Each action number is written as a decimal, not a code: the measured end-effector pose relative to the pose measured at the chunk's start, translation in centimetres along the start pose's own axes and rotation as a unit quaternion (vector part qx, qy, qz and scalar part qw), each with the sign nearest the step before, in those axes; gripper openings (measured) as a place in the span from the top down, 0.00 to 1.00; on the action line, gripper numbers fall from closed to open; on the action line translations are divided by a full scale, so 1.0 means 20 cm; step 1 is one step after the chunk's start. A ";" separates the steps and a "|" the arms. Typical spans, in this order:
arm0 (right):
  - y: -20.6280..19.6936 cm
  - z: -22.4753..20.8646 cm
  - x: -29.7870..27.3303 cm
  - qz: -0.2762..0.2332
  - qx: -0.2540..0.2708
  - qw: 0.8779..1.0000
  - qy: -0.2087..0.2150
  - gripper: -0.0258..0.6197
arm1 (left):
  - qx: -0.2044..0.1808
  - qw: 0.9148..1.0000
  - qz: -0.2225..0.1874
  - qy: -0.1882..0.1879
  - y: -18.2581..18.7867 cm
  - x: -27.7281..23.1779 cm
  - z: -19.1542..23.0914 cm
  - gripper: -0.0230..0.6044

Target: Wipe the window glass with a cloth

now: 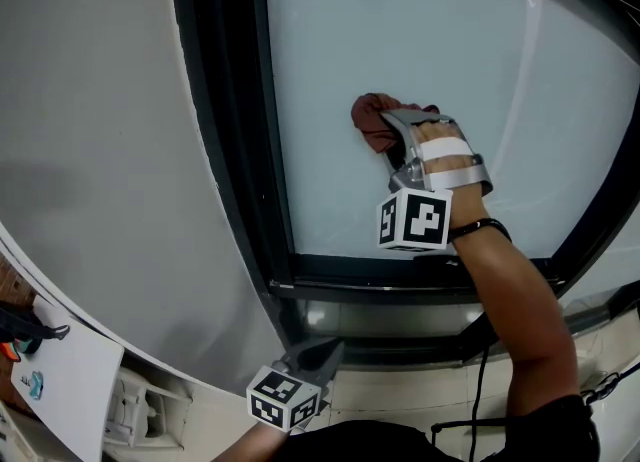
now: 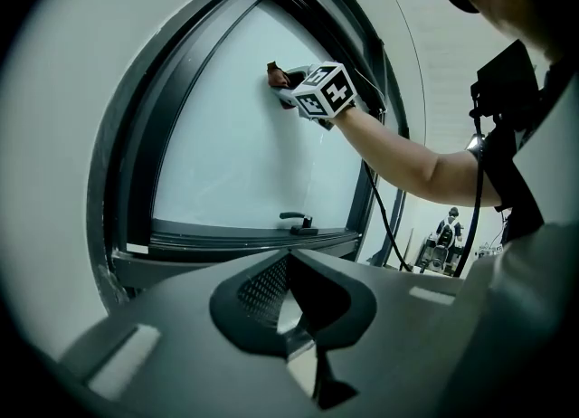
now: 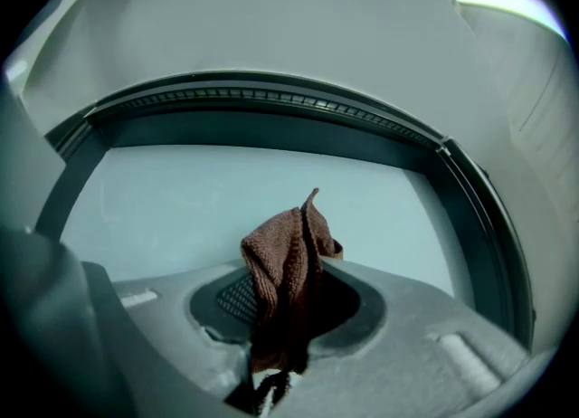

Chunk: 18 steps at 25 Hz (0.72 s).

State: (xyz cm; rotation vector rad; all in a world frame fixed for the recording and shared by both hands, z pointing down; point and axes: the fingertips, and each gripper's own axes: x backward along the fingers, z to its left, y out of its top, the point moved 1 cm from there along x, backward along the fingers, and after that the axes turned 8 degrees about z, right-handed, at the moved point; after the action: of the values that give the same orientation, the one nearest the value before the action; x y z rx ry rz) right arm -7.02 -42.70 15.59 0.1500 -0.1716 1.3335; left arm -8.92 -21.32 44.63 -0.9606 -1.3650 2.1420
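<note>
Your right hand-held gripper (image 1: 392,136) is clenched on the cloth (image 3: 285,262), whose bunched end sticks out straight ahead of the jaws, along their line, and seems pressed to the glass (image 1: 430,40) left of the pane's middle. Most bare glass lies to the gripper's right and above. Your left hand-held gripper (image 2: 303,335) is closed on nothing, low beneath the sill, well apart. Count one cloth, one pane, two grippers.

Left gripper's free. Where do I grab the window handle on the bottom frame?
Grip the window handle by its free bar, left of its base, coming from the room side. It lies level along the bottom frame, so jaws probably fit above and below.
</note>
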 end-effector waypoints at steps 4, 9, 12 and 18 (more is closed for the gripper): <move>-0.02 0.20 0.05 -0.004 -0.013 1.000 0.028 0.80 | -0.004 1.000 0.014 -0.007 -0.03 -0.04 -0.05 0.94; -0.03 0.48 0.12 -0.008 -0.010 0.998 0.069 0.80 | -0.003 1.000 0.026 -0.012 -0.07 -0.07 -0.09 0.94; -0.02 0.63 0.15 -0.011 -0.007 0.996 0.093 0.80 | -0.003 0.999 0.032 -0.013 -0.08 -0.08 -0.11 0.94; 0.01 0.93 0.21 -0.013 0.000 0.990 0.141 0.80 | 0.001 0.999 0.039 -0.011 -0.11 -0.08 -0.11 0.94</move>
State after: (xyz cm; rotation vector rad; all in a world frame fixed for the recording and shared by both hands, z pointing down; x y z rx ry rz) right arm -6.90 -42.44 34.62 -0.0371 0.0688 1.3145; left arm -6.35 -20.10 46.58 -1.0067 -1.3576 2.2166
